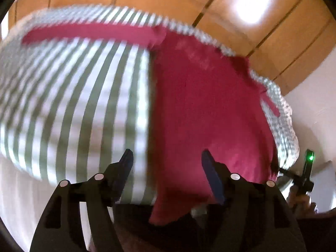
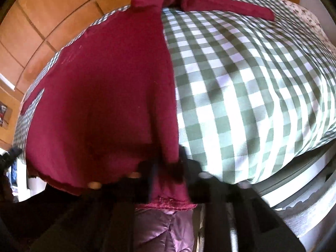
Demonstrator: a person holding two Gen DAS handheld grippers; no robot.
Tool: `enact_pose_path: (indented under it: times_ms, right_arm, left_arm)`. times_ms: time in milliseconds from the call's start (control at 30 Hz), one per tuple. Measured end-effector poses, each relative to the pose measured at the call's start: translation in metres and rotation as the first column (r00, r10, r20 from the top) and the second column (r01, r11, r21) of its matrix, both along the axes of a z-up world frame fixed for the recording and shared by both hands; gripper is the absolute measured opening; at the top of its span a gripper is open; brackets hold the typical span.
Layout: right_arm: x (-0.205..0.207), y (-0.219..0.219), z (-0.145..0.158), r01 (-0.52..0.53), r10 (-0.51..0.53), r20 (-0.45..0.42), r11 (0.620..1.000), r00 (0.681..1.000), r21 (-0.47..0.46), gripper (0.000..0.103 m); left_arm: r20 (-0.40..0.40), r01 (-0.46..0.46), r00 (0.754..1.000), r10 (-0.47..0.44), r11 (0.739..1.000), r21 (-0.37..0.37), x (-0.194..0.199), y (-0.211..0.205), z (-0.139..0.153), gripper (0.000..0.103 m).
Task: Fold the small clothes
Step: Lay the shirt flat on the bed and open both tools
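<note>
A dark red garment lies on a green-and-white checked cloth that covers the table. One long sleeve stretches left along the far edge. My left gripper is open and empty, hovering just above the garment's left edge near its front. In the right wrist view the garment fills the left half, with its sleeve lying across the far side. My right gripper is shut on the garment's near hem, the fabric bunched between the fingers and draped partly over them.
A wooden panelled wall stands behind the table. The checked cloth hangs over the table's right edge. A quilted purple jacket shows below the right gripper. The other gripper with a green light shows at the right of the left wrist view.
</note>
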State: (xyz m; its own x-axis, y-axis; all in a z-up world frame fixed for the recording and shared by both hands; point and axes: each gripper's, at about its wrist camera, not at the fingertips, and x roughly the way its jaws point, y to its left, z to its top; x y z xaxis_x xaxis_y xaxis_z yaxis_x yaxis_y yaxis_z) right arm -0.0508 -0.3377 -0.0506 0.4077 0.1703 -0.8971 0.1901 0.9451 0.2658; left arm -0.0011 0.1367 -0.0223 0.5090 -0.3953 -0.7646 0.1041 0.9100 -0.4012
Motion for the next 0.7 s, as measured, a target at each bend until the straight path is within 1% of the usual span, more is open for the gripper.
enact_pose_path:
  times_ms: [33, 67, 100, 133, 200, 267, 333, 433, 500, 567, 600, 633, 700]
  right_arm:
    - [-0.001, -0.003, 0.002, 0.014, -0.014, 0.004, 1.0, 1.0, 0.0, 0.049]
    - [0.002, -0.008, 0.001, 0.024, -0.024, 0.008, 1.0, 1.0, 0.006, 0.05]
    - [-0.001, -0.015, 0.005, 0.044, -0.044, 0.016, 0.999, 0.999, 0.014, 0.052]
    - [-0.006, -0.023, 0.009, 0.071, -0.071, 0.031, 0.997, 0.997, 0.027, 0.054]
    - [-0.007, -0.043, 0.017, 0.135, -0.139, 0.064, 0.989, 0.988, 0.069, 0.063]
    - [-0.003, -0.063, 0.022, 0.211, -0.221, 0.084, 0.97, 0.972, 0.12, 0.065]
    - [0.002, -0.086, 0.025, 0.284, -0.304, 0.098, 0.942, 0.948, 0.176, 0.065]
    - [0.021, -0.122, 0.025, 0.38, -0.415, 0.122, 0.894, 0.901, 0.238, 0.066]
    - [0.04, -0.147, 0.022, 0.432, -0.48, 0.125, 0.856, 0.868, 0.282, 0.064]
    - [0.06, -0.166, 0.017, 0.466, -0.522, 0.118, 0.825, 0.844, 0.318, 0.062]
    - [0.07, -0.176, 0.015, 0.48, -0.54, 0.11, 0.81, 0.834, 0.337, 0.06]
    - [0.079, -0.183, 0.012, 0.495, -0.559, 0.101, 0.793, 0.823, 0.355, 0.059]
    - [0.1, -0.2, 0.006, 0.531, -0.605, 0.091, 0.753, 0.791, 0.389, 0.058]
  left_arm:
    - [0.039, 0.009, 0.999, -0.01, 1.0, 0.019, 0.004, -0.005, 0.008, 0.067]
    - [0.081, 0.012, 0.997, -0.015, 0.999, 0.041, 0.01, -0.015, 0.013, 0.071]
    - [0.124, 0.016, 0.992, -0.024, 0.997, 0.072, 0.018, -0.027, 0.016, 0.072]
    - [0.141, 0.023, 0.989, -0.036, 0.995, 0.094, 0.025, -0.036, 0.017, 0.072]
    - [0.165, 0.044, 0.984, -0.065, 0.991, 0.128, 0.044, -0.058, 0.013, 0.072]
    - [0.171, 0.072, 0.98, -0.098, 0.986, 0.153, 0.062, -0.082, 0.007, 0.072]
    - [0.173, 0.098, 0.977, -0.129, 0.979, 0.177, 0.079, -0.102, 0.0, 0.072]
    - [0.162, 0.124, 0.974, -0.161, 0.968, 0.218, 0.094, -0.125, -0.014, 0.072]
    - [0.138, 0.139, 0.974, -0.18, 0.954, 0.264, 0.102, -0.135, -0.026, 0.072]
    - [0.087, 0.164, 0.977, -0.193, 0.95, 0.265, 0.109, -0.135, -0.043, 0.072]
    - [0.078, 0.159, 0.98, -0.184, 0.954, 0.254, 0.111, -0.133, -0.05, 0.074]
    - [0.096, 0.154, 0.979, -0.181, 0.96, 0.232, 0.11, -0.129, -0.053, 0.075]
    - [0.129, 0.147, 0.975, -0.18, 0.963, 0.227, 0.106, -0.127, -0.057, 0.078]
